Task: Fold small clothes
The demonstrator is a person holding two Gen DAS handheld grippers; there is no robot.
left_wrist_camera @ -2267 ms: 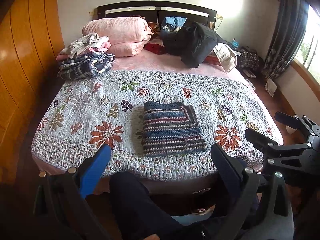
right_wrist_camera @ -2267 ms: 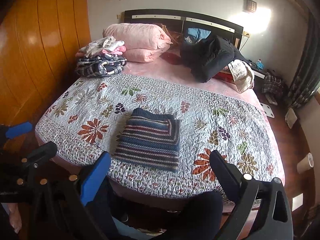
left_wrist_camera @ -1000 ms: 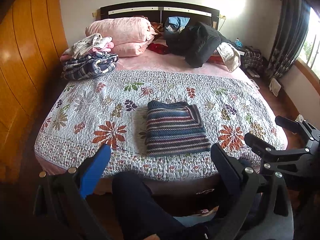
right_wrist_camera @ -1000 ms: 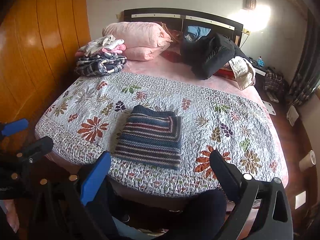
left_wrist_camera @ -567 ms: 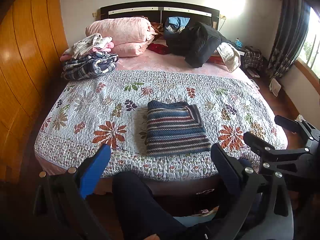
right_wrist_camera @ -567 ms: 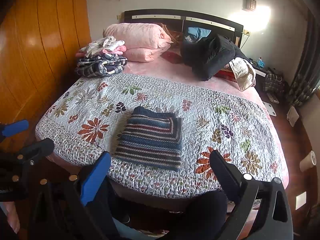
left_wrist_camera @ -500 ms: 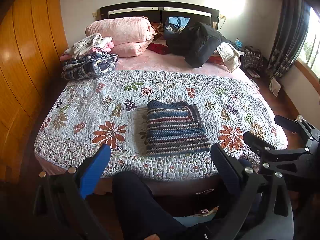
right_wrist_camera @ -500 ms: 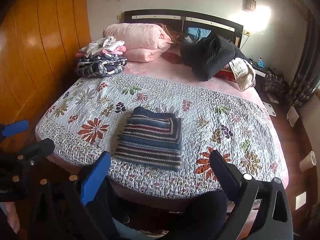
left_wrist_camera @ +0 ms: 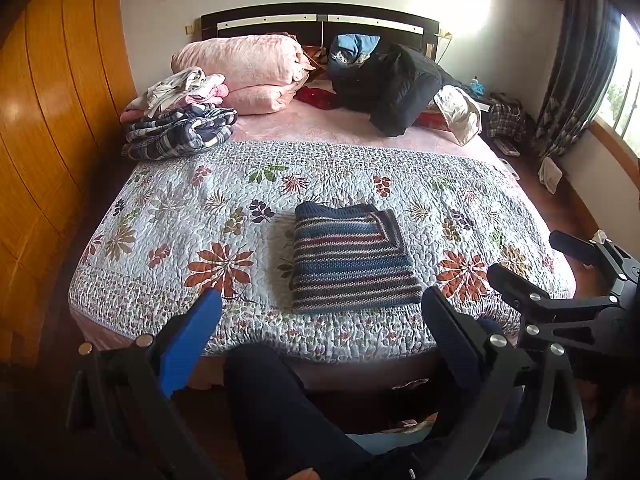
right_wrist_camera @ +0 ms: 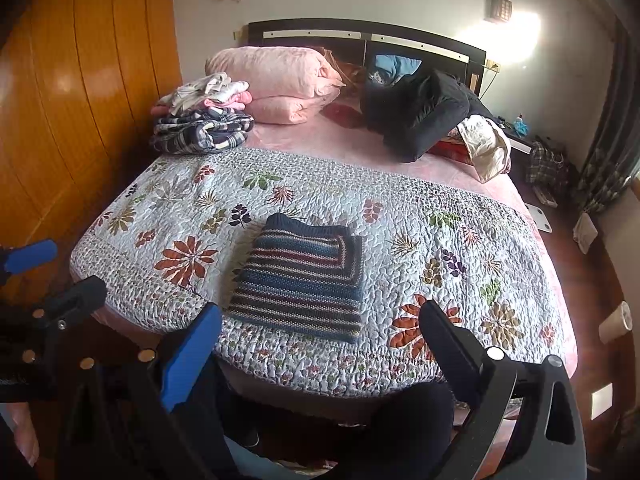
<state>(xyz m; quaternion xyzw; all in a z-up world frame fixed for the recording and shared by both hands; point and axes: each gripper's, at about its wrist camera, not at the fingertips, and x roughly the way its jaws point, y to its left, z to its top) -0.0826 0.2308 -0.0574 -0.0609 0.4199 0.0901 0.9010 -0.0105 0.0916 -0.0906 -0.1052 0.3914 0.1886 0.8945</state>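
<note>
Both tongs hung released and empty at the bottom of frame, short of the bed: left tongs [left_wrist_camera: 320, 316], right tongs [right_wrist_camera: 318, 326]. A striped sweater [left_wrist_camera: 350, 258], neatly folded square, lay mid-frame on the floral quilt [left_wrist_camera: 168, 216].

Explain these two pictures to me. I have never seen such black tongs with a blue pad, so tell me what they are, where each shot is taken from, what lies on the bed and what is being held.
The tongs are two hand-held grippers; a person carries one in each hand. A small camera sits on each, looking forward along its two fingers. One picture comes from the left gripper, the other from the right gripper. Both stand open and hold nothing. Each also shows at the edge of the other's picture. On the flowered quilt lies a striped knit garment, folded into a neat rectangle near the foot of the bed. Farther back are a pile of clothes, pink pillows and a dark jacket. The dark shape below is the person's leg.
</note>
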